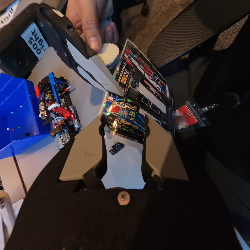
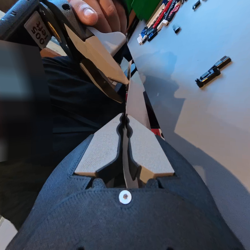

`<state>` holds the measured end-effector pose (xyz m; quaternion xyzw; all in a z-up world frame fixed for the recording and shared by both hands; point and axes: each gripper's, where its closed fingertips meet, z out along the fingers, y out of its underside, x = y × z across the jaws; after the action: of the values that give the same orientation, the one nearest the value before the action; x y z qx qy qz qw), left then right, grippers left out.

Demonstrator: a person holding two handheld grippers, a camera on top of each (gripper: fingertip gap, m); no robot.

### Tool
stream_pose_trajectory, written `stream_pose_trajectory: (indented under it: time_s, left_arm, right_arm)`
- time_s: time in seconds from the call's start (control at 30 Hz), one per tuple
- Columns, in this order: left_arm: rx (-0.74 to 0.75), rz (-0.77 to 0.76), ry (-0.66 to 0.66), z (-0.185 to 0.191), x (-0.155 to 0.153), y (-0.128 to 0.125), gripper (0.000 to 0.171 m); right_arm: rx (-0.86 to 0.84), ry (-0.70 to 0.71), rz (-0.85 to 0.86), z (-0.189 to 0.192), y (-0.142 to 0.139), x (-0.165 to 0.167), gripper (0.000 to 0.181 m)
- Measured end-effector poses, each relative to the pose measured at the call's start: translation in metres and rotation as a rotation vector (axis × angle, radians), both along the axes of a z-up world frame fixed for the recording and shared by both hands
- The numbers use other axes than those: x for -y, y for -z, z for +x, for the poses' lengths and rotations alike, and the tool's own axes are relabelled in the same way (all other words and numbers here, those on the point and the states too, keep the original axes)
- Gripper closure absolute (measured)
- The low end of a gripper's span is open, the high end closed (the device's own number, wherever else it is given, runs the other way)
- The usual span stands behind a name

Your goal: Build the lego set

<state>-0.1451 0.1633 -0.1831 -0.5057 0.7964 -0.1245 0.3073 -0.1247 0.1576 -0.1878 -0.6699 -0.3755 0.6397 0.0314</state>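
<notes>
A shiny sticker sheet (image 1: 125, 120) with blue, red and black decals is held up off the white table (image 1: 121, 169). My right gripper (image 2: 124, 117) is shut on the sheet's edge (image 2: 128, 88), seen edge-on; it also shows in the left wrist view (image 1: 117, 93), gripping the sheet's top corner. My left gripper (image 1: 123, 121) is open, its fingertips on either side of the sheet's near part; in the right wrist view (image 2: 123, 92) its tips reach the sheet's edge. A half-built lego car (image 1: 58, 108) lies at the left. A small black lego piece (image 1: 116, 148) lies under the sheet.
A larger sticker sheet (image 1: 146, 83) lies behind at the table's edge. A blue bin (image 1: 17, 115) stands left of the car. Loose lego parts (image 2: 155, 27), a black piece (image 2: 212, 71) and a green bin (image 2: 146, 8) lie farther off. A mesh chair (image 1: 189, 33) stands beyond the table. Only a small space, under 4 cm, lies between the two pairs of fingers. The small black lego piece (image 1: 116, 148) is about 15 centimeters from both grippers' fingertips. Seen from the right wrist view (image 2: 209, 70) as well.
</notes>
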Motion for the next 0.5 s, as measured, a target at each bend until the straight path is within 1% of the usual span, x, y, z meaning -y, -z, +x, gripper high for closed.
stream_pose_trajectory:
  time_s: [0.07, 0.13, 0.17, 0.23, 0.3, 0.4, 0.5]
  left_arm:
    - [-0.018, -0.043, -0.016, -0.001, 0.000, 0.008, 0.113]
    - [-0.024, -0.093, -0.019, -0.002, -0.001, 0.016, 0.112]
    - [-0.021, -0.133, -0.011, -0.002, 0.002, 0.017, 0.115]
    - [-0.009, -0.222, 0.014, -0.002, 0.011, 0.019, 0.128]
    - [0.000, -0.298, 0.025, -0.003, 0.016, 0.021, 0.127]
    - [0.028, -0.427, 0.037, -0.004, 0.021, 0.019, 0.124]
    - [0.073, -0.484, 0.053, -0.002, 0.024, 0.011, 0.120]
  right_arm:
    - [-0.012, -0.024, 0.007, -0.001, 0.000, 0.002, 0.181]
    - [-0.017, -0.045, 0.015, -0.002, 0.000, 0.005, 0.181]
    - [-0.019, -0.057, 0.023, -0.003, 0.000, 0.006, 0.181]
    - [-0.016, -0.077, 0.050, -0.004, 0.001, 0.009, 0.181]
    - [-0.010, -0.104, 0.092, -0.005, 0.002, 0.014, 0.181]
    - [0.008, -0.137, 0.148, -0.006, 0.004, 0.020, 0.181]
    - [0.007, -0.141, 0.172, -0.008, 0.002, 0.021, 0.181]
